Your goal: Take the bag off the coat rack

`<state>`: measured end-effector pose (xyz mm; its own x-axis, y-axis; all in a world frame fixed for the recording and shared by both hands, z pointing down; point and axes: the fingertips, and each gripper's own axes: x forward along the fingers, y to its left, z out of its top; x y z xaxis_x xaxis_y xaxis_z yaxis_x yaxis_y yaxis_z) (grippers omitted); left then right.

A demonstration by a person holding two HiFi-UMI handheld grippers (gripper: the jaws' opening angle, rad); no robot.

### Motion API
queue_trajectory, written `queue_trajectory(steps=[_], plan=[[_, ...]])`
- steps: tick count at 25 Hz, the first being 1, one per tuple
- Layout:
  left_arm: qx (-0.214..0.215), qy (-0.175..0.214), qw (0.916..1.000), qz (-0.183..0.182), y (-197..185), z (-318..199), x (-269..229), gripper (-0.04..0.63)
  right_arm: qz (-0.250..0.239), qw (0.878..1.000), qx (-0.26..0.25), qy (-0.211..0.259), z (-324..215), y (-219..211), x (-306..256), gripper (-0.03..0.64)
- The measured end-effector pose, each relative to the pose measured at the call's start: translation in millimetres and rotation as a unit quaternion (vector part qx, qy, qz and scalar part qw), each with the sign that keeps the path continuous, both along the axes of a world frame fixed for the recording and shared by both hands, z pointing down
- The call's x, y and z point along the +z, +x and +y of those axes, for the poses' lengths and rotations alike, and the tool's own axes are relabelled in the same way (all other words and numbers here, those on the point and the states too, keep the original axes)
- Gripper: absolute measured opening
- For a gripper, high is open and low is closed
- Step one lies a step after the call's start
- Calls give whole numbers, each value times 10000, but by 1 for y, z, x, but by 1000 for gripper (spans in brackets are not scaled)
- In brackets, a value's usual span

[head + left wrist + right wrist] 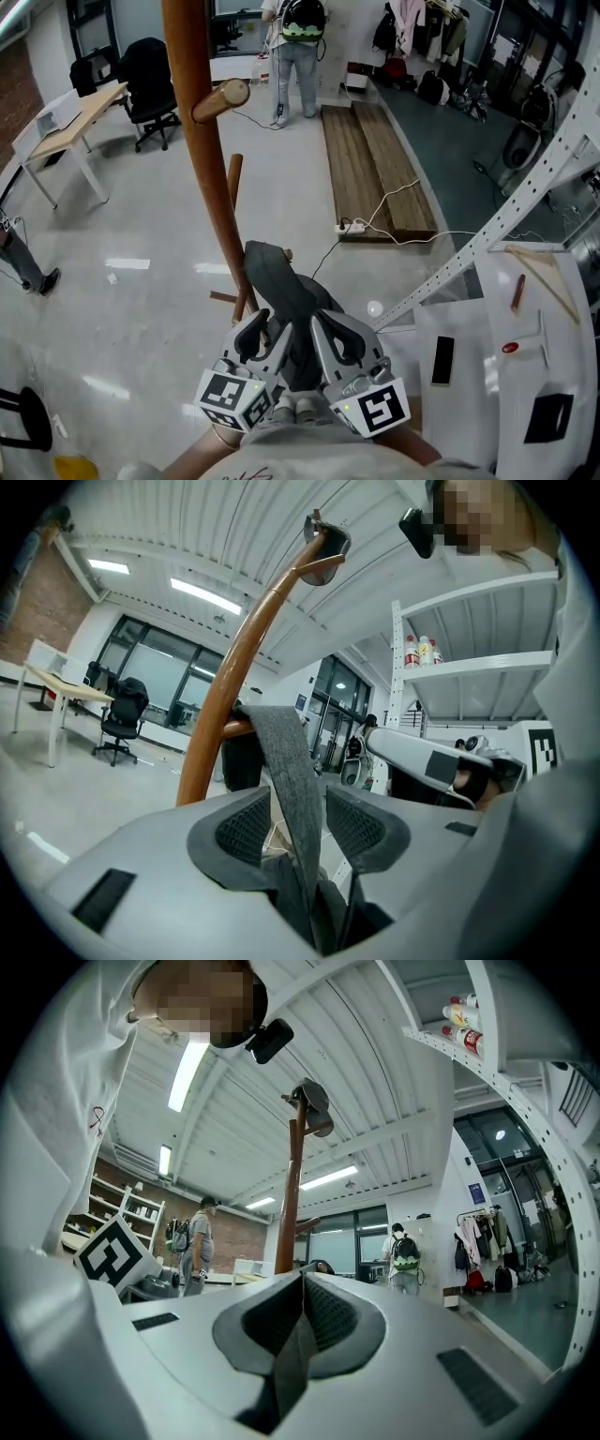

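Beside the wooden coat rack (202,141), low on its pole, the dark grey bag (281,281) hangs by a felt-like strap (286,761) that seems looped over a short peg (234,728). It looks soft, limp and light, so the strap is the sensible place to take it. At the left, the left tool (298,822) points upward with its jaws apart and the strap running unpinched between them, while just beside it the right tool (302,1307), also tilted up, is clenched on a fold of the same grey fabric.

The grey bag (287,296) hangs on the wooden coat rack (204,141).
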<state>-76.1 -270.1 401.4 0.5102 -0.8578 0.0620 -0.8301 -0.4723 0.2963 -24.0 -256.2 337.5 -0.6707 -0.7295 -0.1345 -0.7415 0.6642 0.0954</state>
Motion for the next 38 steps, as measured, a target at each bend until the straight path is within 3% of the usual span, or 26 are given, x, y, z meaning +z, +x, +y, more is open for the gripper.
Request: queue_trajectory(steps=[7,16,27,34,38], plan=[[52,-86,9999,81,11,-19,-1,209,-72,9999,-31,-147,-6,7,3,20],[115,-49,9999,88,20,-44,-5,213,62,10000,-28,60,-16,12,0,20],[276,213,9994,-31,31,-60,-10,210,87,9999,42,-85,-26,15,10,20],[361,440,9984,-9,34,-59,-17,54,123,9998,63,-130,-32,18,13,20],[375,407,9984,-136,38,-52,-21,40,133,9998,39,-113,-29,23,12,20]])
